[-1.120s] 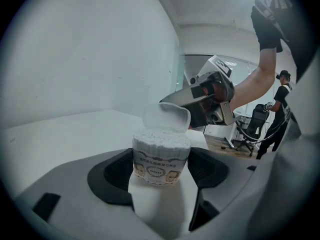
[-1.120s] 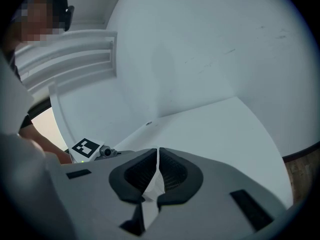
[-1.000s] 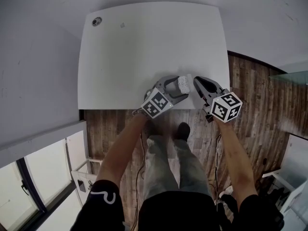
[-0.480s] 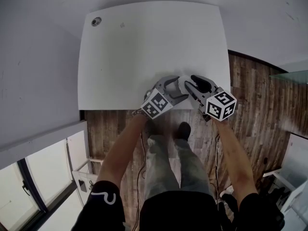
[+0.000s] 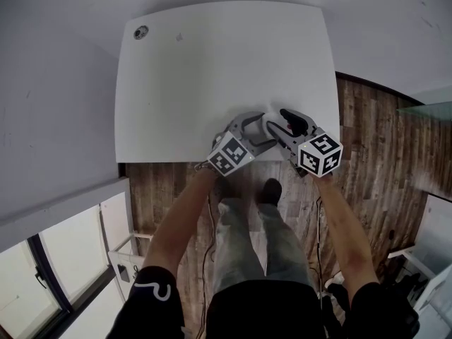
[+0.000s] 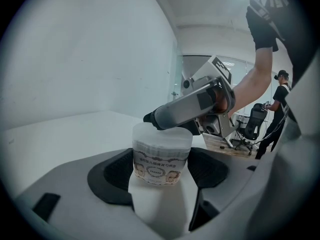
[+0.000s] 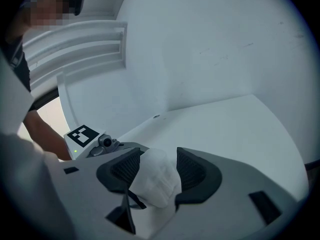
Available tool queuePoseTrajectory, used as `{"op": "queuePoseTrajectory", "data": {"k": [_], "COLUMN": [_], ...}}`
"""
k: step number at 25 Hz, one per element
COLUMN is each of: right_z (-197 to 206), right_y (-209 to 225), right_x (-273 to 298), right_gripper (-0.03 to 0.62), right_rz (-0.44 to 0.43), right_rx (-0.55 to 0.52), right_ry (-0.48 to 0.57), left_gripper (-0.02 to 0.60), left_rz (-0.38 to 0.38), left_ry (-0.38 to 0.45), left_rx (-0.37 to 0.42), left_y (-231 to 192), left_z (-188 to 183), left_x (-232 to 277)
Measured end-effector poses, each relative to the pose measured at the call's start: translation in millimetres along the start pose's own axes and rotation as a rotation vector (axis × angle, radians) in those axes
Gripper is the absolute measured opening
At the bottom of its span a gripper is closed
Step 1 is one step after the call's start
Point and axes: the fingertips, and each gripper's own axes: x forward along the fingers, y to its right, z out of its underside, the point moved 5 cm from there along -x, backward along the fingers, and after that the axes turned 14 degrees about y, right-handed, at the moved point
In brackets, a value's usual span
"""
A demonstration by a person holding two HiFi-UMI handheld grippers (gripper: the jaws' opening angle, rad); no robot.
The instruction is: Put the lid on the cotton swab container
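Note:
My left gripper (image 6: 162, 170) is shut on the cotton swab container (image 6: 160, 165), a small round tub with a printed label, upright near the table's front edge (image 5: 270, 123). A translucent white lid (image 6: 162, 136) sits on top of it. My right gripper (image 7: 155, 166) reaches in from the right (image 5: 280, 123), its tips over the lid (image 6: 167, 119). The lid (image 7: 154, 181) is between the right jaws, which are opening, with a gap showing at the right pad. The left gripper (image 5: 260, 129) meets the container from the left.
The white table (image 5: 212, 69) carries a round grommet (image 5: 142, 31) at its far left corner. Wooden floor (image 5: 367, 133) lies to the right and in front. A person (image 6: 280, 109) and an office chair (image 6: 252, 126) are in the background.
The right gripper has moved left from beside the container to over its top. The cotton swabs' open top no longer shows. The left gripper has stayed in place.

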Motion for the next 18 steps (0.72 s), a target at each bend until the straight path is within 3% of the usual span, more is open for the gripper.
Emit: {"op": "queuePoseTrajectory", "data": {"k": [11,18], "right_z": [0.9,1.0], "right_y": [0.3,2.7], "right_x": [2.7,-0.6], "right_gripper": [0.298,0.299], "right_rz": [-0.004,0.027], "right_rx": [-0.134,-0.064], "right_ry": [0.009,0.015], "left_gripper": [0.36,0.362], "left_rz": [-0.005,0.006], "left_ry": [0.004,-0.014], "left_rx": [0.001,-0.027], "left_y": [-0.2,-0.1], "left_z": [0.5,0.5], "left_x": [-0.4,-0.6]}}
